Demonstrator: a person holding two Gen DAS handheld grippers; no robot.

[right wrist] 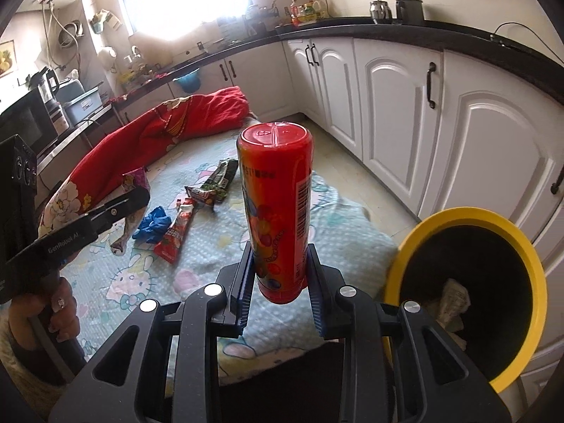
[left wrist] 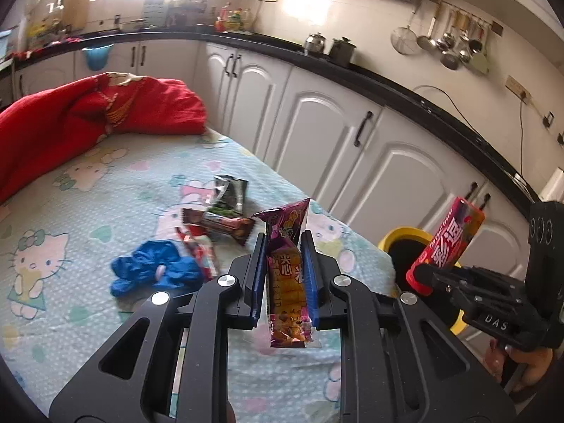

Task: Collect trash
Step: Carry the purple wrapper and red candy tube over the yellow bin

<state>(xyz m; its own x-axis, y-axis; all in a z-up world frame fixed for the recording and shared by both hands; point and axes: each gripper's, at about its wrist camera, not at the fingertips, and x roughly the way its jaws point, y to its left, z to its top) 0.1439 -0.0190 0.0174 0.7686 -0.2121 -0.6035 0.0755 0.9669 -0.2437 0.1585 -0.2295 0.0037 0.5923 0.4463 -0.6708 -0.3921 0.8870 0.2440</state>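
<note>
Blue pads (left wrist: 259, 275) of the left hand-held gripper (left wrist: 284, 275) are clamped on a purple snack packet (left wrist: 287, 268), which stands upright between them with its crimped top end poking above the fingertips. The right hand-held gripper (right wrist: 280, 282) is clamped on a red candy tube (right wrist: 276, 208), gripped near its lower end so that the tube rises upright and shows its round red end cap; in the left wrist view the same tube (left wrist: 446, 245) tilts over a yellow-rimmed bin (left wrist: 405, 238).

Just to the right of the right hand-held gripper, the bin (right wrist: 458, 216) has a dark inside with a crumpled piece of paper (right wrist: 453, 299) lying in it.

Beyond both grippers lies a Hello Kitty sheet (left wrist: 88, 211) spread over the surface. On it rest a crumpled blue glove (left wrist: 155, 271), a red sachet (right wrist: 178, 234) just beside the glove, a brown bar wrapper (left wrist: 220, 224) and a dark green wrapper (left wrist: 229, 194) touching it at the far side. A red blanket (left wrist: 70, 120) is heaped at the far end of the sheet. White kitchen cabinets (left wrist: 317, 127) under a black worktop (left wrist: 387, 84) run along the right side.
</note>
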